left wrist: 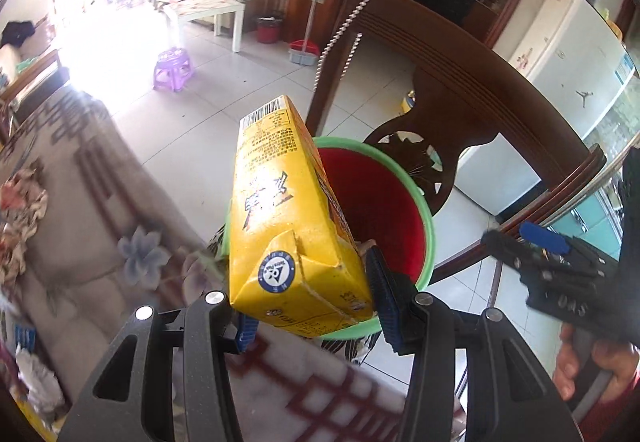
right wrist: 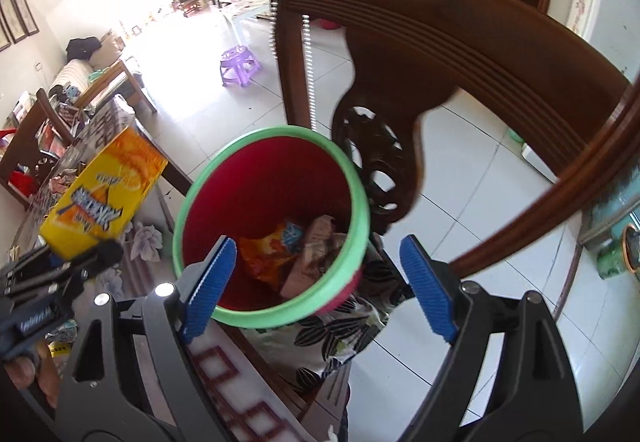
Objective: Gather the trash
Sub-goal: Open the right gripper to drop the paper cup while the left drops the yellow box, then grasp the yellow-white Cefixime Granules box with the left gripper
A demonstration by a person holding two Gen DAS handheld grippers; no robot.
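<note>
Above the red bin with green rim, left hand-held gripper clamped on a yellow carton, tilted. Right hand-held gripper wide open, empty, over wrappers inside.

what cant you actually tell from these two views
- Left wrist view: the yellow cardboard drink carton in the left hand-held gripper hides much of the red green-rimmed plastic bin; its contents are unseen.
- Right wrist view: wrappers in the bin are crumpled, labels unreadable.
- Right hand-held gripper is open; the bin's base is hidden.
</note>
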